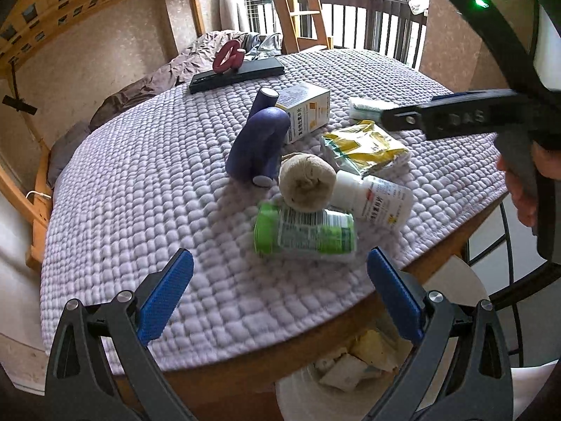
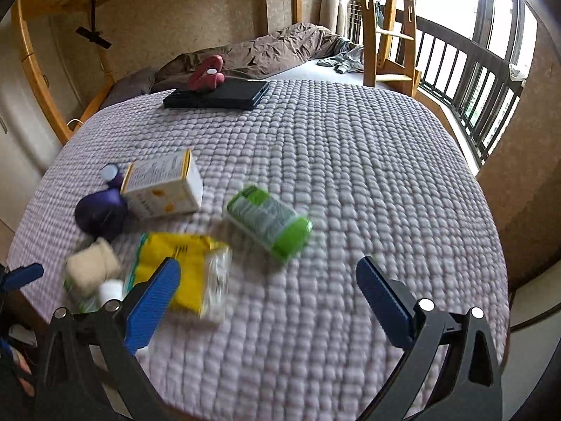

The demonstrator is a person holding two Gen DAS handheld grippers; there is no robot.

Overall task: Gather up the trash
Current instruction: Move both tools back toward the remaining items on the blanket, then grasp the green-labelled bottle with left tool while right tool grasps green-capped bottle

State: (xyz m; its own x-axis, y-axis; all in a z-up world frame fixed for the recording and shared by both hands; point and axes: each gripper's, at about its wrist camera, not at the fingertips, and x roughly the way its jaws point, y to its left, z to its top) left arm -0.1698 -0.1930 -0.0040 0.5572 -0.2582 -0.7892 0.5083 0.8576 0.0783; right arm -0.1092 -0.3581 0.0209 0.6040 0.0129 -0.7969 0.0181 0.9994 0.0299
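Note:
On the quilted table lie a green-labelled bottle [image 1: 305, 233], a white pill bottle [image 1: 375, 194], a beige cloth roll [image 1: 306, 180], a yellow packet [image 1: 368, 147] and a white-and-yellow box [image 1: 305, 110]. My left gripper [image 1: 280, 298] is open and empty, just short of the green-labelled bottle. My right gripper [image 2: 268, 301] is open and empty above the table, with the yellow packet [image 2: 186, 263] by its left finger and a green pack [image 2: 270, 221] ahead. The box [image 2: 164, 186] and cloth roll [image 2: 93, 266] lie to its left. The right gripper also shows in the left wrist view [image 1: 396, 117].
A purple foam shape [image 1: 257, 140] stands by the box. A black flat case [image 1: 236, 73] with a red shape [image 1: 228, 56] sits at the far side. A white bin [image 1: 350, 361] holding trash stands below the table's near edge. A bed and railing lie behind.

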